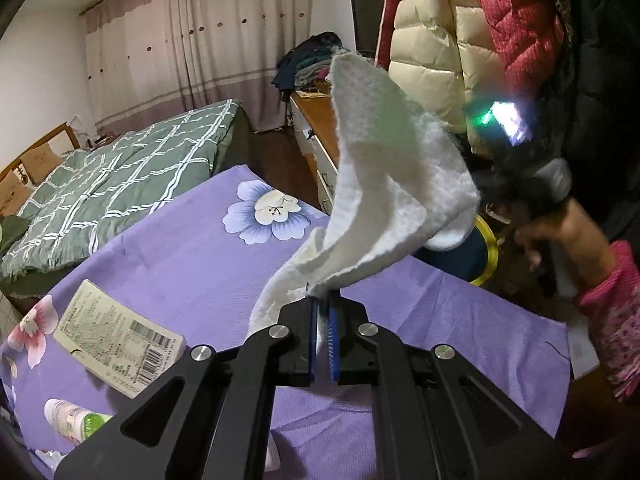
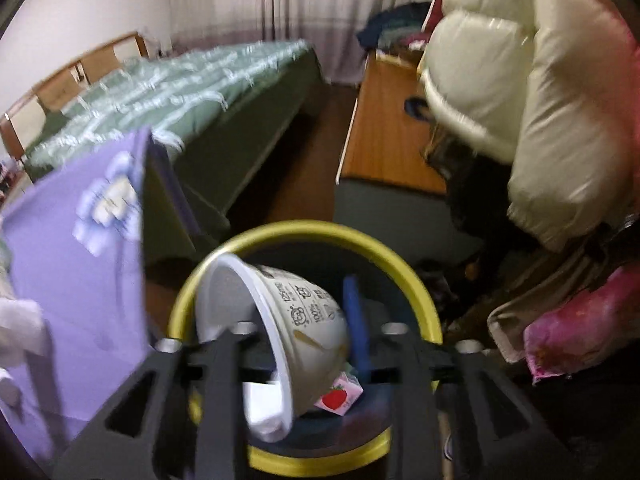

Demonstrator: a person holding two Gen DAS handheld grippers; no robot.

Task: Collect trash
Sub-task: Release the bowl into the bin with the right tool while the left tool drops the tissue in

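Pinching the lower corner of a white paper towel (image 1: 380, 168), the left gripper (image 1: 323, 320) has its fingers (image 1: 306, 340) drawn narrow on the sheet, which stands up and curls above the purple flowered cloth (image 1: 192, 248) covering the desk. On that cloth, to the left of the gripper, lie a flat printed packet with barcodes (image 1: 120, 338) and, nearer the lower edge, a small white bottle with a green label (image 1: 76, 420). Beyond the towel, at the desk's far right corner, part of the yellow-rimmed bin (image 1: 486, 256) shows, with the person's right hand (image 1: 560, 236) in a pink sleeve (image 1: 612, 320) above it.

In the right wrist view the right gripper (image 2: 316, 344) hangs directly over the yellow-rimmed bin (image 2: 420, 292), its fingers partly apart and pressing on nothing. A white paper bowl (image 2: 304, 320) with printed markings lies tilted on its side inside the bin, between the fingers in this view but apart from them; only one blue pad (image 2: 356, 320) is clear, the picture being blurred. A small strawberry-printed carton (image 2: 338, 396) lies beneath the bowl. A green quilted bed (image 2: 180, 92) and cream puffer jacket (image 2: 500, 80) fill the background.
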